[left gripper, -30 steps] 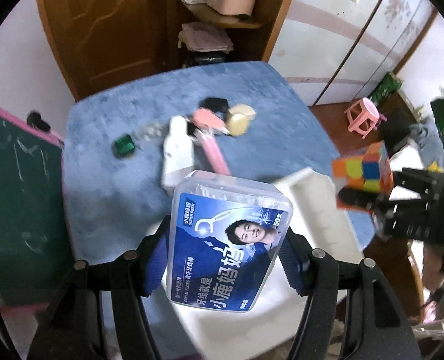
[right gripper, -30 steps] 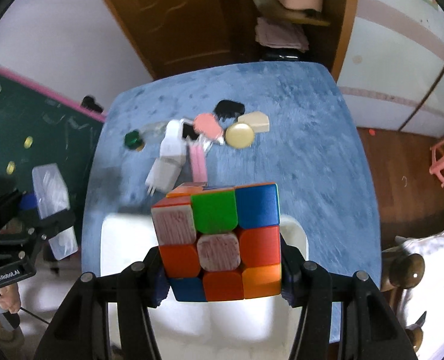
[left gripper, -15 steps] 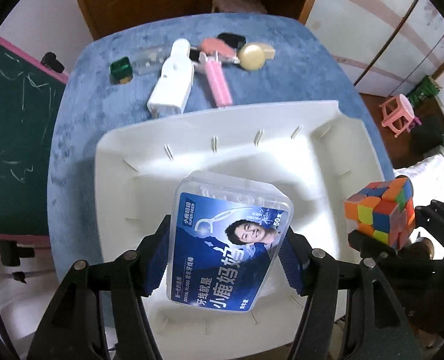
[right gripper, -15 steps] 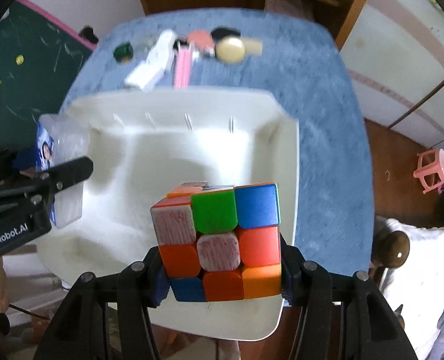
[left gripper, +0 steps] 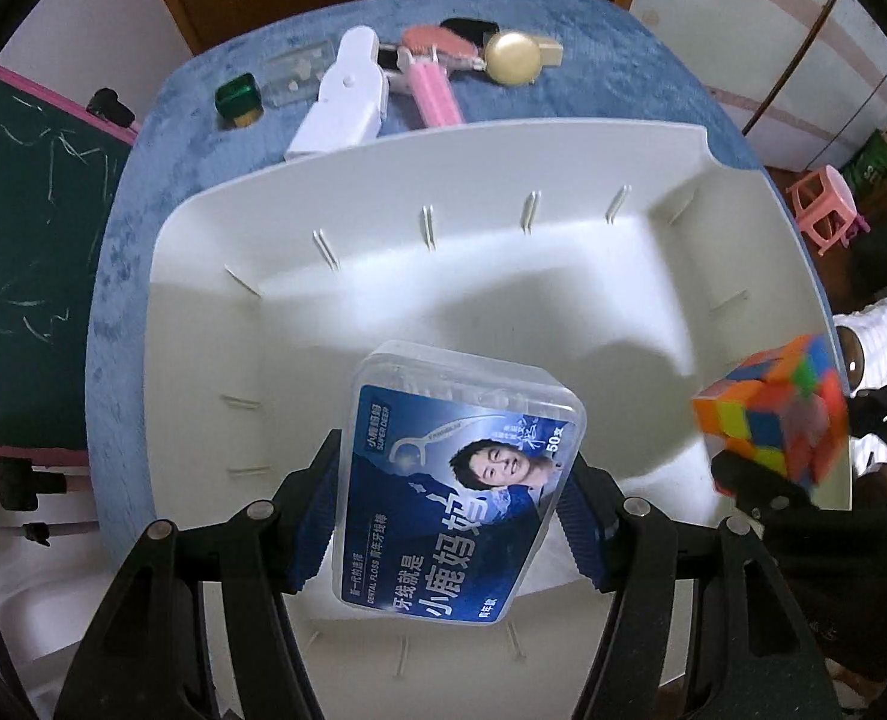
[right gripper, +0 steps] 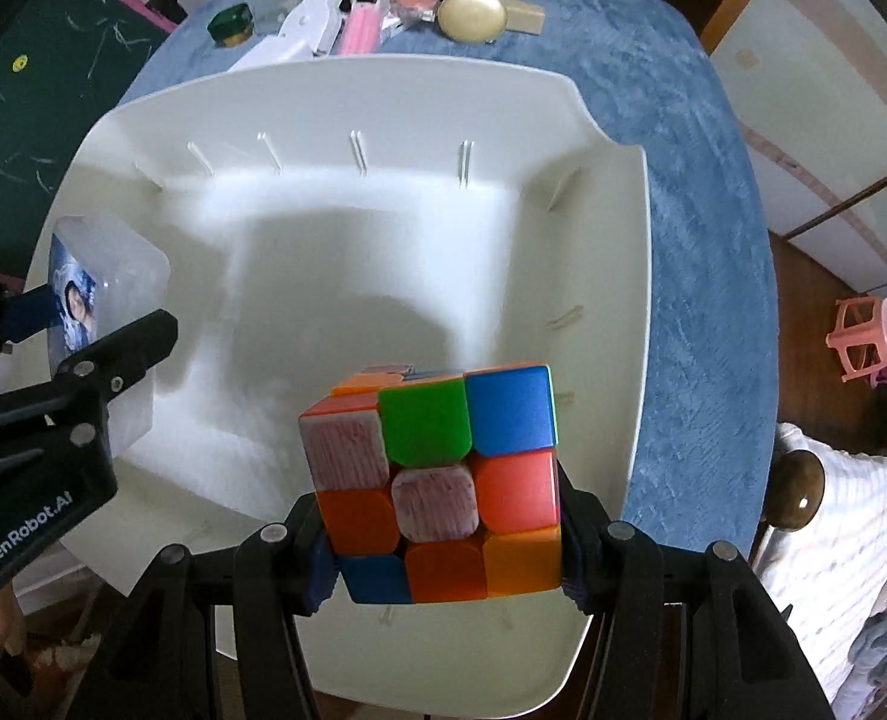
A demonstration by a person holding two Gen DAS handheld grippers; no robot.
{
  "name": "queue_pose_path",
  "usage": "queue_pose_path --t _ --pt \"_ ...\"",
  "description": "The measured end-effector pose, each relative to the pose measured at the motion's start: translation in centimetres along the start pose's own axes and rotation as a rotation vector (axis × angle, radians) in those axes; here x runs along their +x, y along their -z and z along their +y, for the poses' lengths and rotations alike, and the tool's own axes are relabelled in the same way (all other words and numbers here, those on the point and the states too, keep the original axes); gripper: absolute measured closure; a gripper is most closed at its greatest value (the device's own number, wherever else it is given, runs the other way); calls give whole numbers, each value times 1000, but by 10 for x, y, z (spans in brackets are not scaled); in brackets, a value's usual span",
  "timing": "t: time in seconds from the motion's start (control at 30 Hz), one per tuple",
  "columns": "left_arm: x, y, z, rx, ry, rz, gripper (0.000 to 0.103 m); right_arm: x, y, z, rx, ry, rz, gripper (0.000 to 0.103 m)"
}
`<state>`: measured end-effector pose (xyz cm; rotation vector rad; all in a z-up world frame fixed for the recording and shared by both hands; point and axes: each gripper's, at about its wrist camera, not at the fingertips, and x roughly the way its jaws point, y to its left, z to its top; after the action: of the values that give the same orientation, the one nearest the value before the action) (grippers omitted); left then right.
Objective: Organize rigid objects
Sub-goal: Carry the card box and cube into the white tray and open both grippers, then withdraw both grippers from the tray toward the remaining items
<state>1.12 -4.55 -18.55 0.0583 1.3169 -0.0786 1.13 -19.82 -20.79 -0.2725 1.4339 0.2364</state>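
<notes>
White plastic fills both views: a large tray sits on a blue-topped table, its inner walls lined with thin ribs. At the bottom centre of the left wrist frame, the left gripper is clamped on a clear floss box with a blue label, held above the tray's near side. At the bottom centre of the right wrist frame, the right gripper pinches a cube of orange, green, blue and worn pink squares, also over the tray's near side. Each tool shows in the other's view: the cube at the right edge of the left frame, the floss box at the left edge of the right frame. Beyond the tray's far rim, at the top of the left frame, lie a white charger, a pink stick, a round gold lid and a small green block. A pink stool stands on the floor at the right.
</notes>
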Motion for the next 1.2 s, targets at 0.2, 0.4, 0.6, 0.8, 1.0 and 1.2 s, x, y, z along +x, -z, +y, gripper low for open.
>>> queue_pose_path --t 0.2,0.4,0.6,0.8,1.0,1.2 --pt "4 3 6 -23 8 34 34 -14 0 8 -26 37 -66 36" --pt "-5 4 14 -60 -1 22 20 -28 1 9 -28 50 -114 35" --pt "-19 1 15 -58 31 3 20 -44 4 10 -20 55 -152 35" --pt "-34 0 14 -44 41 -24 20 -62 7 9 -12 65 -196 35" --pt "-47 -1 14 -51 46 -47 20 -81 7 5 1 51 -235 35" --pt "-66 -4 18 -83 50 -76 20 -99 8 3 0 39 -278 35"
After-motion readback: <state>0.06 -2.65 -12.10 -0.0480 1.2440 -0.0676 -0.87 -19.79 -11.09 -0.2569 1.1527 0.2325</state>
